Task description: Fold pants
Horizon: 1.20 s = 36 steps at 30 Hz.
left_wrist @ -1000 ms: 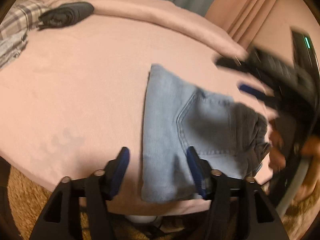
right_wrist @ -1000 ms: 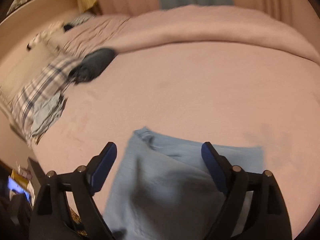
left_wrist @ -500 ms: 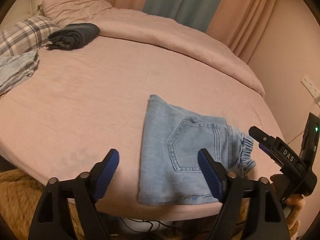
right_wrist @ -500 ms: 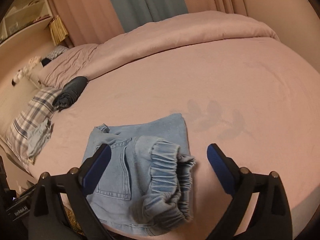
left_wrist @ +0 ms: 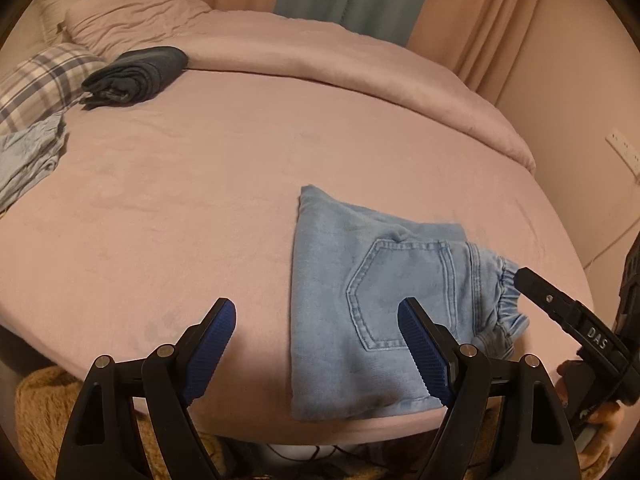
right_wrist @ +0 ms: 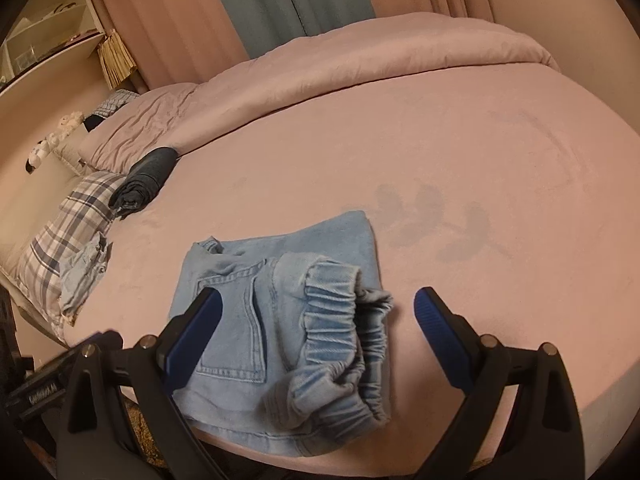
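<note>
Your left gripper and right gripper both hover released above the folded pants on the bed.

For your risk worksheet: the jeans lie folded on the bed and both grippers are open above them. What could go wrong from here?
1. The folded jeans lie at the near edge of the bed; a nudge might slide them off.
2. The elastic waistband is bunched and standing up, so the fold may spring open.
3. The left gripper and right gripper sit close together, so they could collide.
</note>
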Motion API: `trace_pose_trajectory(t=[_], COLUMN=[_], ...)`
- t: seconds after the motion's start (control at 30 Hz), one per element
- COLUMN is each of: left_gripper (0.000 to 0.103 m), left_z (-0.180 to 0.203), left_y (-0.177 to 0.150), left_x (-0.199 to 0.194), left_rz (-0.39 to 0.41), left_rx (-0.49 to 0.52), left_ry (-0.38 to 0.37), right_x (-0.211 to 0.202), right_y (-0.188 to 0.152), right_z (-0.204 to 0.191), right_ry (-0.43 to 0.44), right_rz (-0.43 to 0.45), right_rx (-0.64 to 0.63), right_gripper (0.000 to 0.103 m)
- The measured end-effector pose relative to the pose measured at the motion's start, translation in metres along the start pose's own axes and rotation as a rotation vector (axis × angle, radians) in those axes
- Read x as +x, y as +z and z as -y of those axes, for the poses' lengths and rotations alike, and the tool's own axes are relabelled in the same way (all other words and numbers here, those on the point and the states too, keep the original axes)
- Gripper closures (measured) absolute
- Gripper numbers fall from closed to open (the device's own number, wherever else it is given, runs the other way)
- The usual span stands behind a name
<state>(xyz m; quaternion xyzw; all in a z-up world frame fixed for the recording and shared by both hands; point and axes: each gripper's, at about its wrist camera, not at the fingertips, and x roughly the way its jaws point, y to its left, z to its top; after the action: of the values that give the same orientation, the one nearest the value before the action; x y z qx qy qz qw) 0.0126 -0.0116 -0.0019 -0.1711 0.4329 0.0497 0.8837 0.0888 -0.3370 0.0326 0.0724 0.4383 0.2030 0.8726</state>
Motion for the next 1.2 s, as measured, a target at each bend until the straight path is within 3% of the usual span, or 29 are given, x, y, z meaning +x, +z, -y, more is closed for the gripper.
trace_pose_trajectory(t=[0.17,0.47,0.7,0.87,1.03,1.2], left_gripper=[0.02,0.02,0.02,0.02,0.02,0.02], left_z=[0.003,-0.005,-0.02,-0.024,-0.026,-0.027], left_y=[0.005,0.012,0.004,-0.001,-0.007,-0.009], left_x=[0.009,0.032,0.054,0.062,0.068,0.073], left_rz=[-0.02,-0.065,-0.119,-0.144,-0.177,-0.17], left_rx=[0.026,0.006,-0.1,-0.1,-0.098,-0.079], left_ry=[-0.002,-0.059,-0.127,-0.127,-0.191,-0.204], right_x=[-0.001,0.002,0.006,0.011,0.018,0.034], right_y=[-0.006,-0.013,-0.018,-0.02,-0.024,-0.029], right_z=[0.007,0.021,0.02,0.017,0.018,0.02], right_ry=[-0.098,-0.064,-0.032,-0.036,-0.027,0.008], right_rz=[0.001,-0.057,-0.069,-0.084,-0.104,-0.145], right_rx=[0.011,0.054,0.052,0.049,0.053,0.07], right_gripper=[0.006,0.006,0.006,0.006,0.006,0.006])
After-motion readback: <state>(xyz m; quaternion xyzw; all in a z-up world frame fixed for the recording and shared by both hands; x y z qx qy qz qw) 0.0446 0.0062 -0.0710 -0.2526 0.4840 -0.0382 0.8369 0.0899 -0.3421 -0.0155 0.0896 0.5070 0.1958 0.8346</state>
